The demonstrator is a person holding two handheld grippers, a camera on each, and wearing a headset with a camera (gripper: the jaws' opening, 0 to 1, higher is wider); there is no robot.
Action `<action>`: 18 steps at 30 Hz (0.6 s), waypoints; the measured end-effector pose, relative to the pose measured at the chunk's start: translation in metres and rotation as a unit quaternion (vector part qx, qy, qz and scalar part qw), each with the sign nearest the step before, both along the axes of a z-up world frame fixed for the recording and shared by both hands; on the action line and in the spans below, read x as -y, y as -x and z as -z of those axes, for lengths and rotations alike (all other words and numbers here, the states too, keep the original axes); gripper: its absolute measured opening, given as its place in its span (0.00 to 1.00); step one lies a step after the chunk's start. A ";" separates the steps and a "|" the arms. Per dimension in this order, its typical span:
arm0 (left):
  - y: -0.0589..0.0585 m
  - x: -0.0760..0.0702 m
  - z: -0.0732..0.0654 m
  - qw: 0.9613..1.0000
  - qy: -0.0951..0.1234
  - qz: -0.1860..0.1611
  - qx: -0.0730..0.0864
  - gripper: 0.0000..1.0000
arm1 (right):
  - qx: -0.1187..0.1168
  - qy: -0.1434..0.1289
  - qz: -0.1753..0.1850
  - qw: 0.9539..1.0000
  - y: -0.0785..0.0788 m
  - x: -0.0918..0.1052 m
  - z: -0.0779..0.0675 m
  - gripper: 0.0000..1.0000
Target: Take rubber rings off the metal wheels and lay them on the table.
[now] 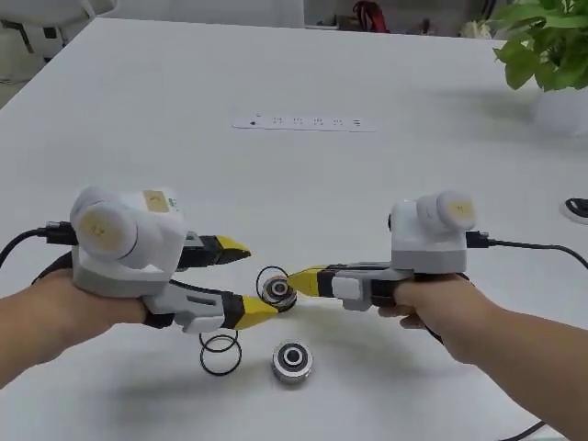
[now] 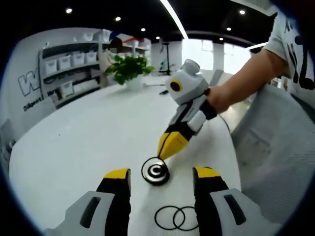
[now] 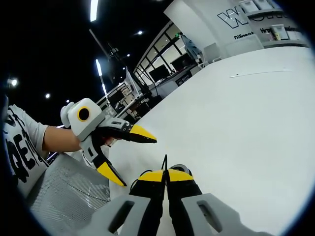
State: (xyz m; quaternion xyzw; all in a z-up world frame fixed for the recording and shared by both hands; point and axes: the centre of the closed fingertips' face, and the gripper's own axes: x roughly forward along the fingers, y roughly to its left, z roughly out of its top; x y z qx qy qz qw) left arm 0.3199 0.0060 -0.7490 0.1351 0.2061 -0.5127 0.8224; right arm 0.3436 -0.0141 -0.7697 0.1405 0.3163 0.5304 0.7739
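If tugged by right tool (image 1: 294, 278), pinched tight on ring (image 1: 259, 278), may drag wheel (image 1: 278, 292) along; needs bracing by left tool (image 2: 161, 173), gaping wide beside wheel.

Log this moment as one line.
right gripper shut on rubber ring at wheel | left gripper open | two rings on table | second wheel beside them
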 end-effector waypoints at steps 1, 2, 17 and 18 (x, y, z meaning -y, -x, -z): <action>0.001 -0.001 -0.001 1.000 0.002 -0.002 0.000 0.52 | 0.000 -0.001 0.000 1.000 0.000 0.000 -0.001 0.00; 0.000 -0.002 -0.003 1.000 0.003 -0.003 0.002 0.53 | -0.001 -0.002 0.000 1.000 0.001 0.000 -0.002 0.00; 0.004 -0.021 -0.017 1.000 0.013 -0.017 0.009 0.58 | 0.002 -0.014 -0.017 1.000 0.010 -0.010 -0.014 0.00; 0.005 -0.022 -0.018 1.000 0.016 -0.018 0.009 0.58 | 0.002 -0.016 -0.019 1.000 0.011 -0.012 -0.015 0.00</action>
